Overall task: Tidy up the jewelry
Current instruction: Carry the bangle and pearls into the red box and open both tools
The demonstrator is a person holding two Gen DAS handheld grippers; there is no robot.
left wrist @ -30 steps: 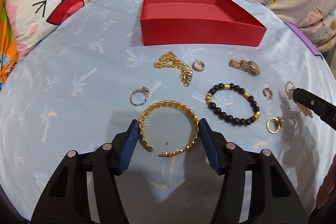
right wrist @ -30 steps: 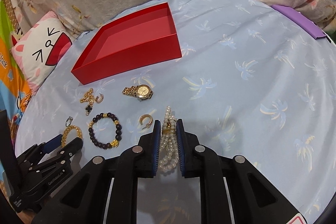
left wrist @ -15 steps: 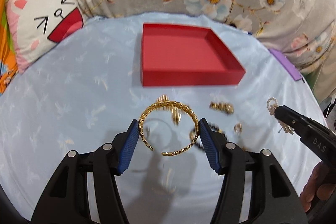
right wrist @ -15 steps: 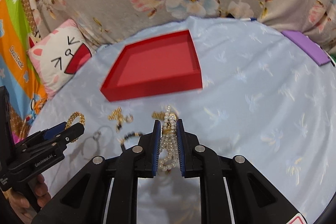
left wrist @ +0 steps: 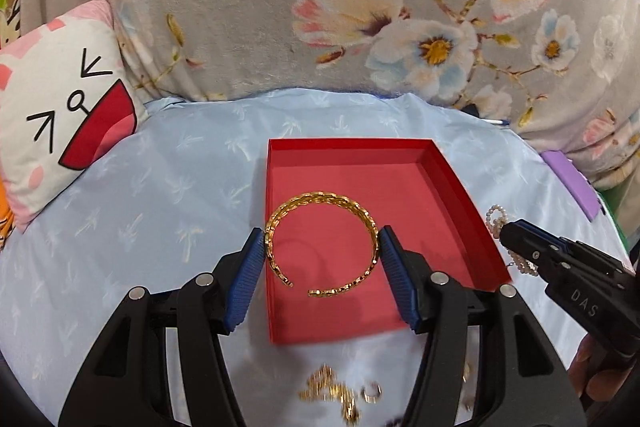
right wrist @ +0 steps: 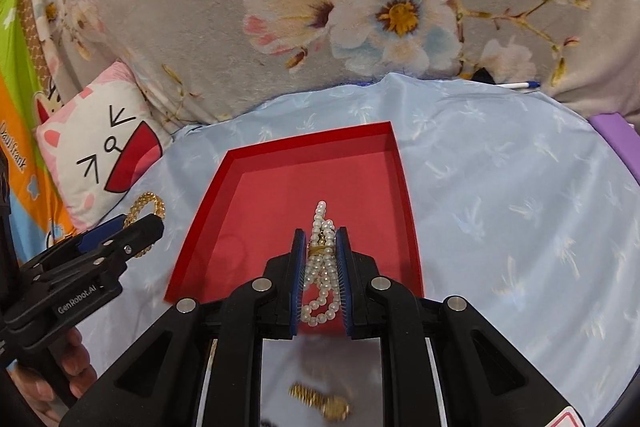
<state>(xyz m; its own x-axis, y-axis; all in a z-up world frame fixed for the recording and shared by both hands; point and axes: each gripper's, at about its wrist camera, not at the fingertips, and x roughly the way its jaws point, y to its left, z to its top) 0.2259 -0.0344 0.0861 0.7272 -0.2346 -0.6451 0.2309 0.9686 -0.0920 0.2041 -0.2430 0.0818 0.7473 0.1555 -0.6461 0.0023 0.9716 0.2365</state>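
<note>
Gripping a gold bangle (left wrist: pixel 322 247), left gripper (left wrist: pixel 322 263) half-open.

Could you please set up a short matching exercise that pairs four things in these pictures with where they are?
Things:
1. gold bangle
2. pearl bracelet
3. gold watch
4. cat cushion

Places:
A. lying on the blue cloth, short of the red box
B. between the jaws of the left gripper
C. at the far left, beside the floral blanket
D. between the jaws of the right gripper

Pairs: 1-B, 2-D, 3-A, 4-C
</note>
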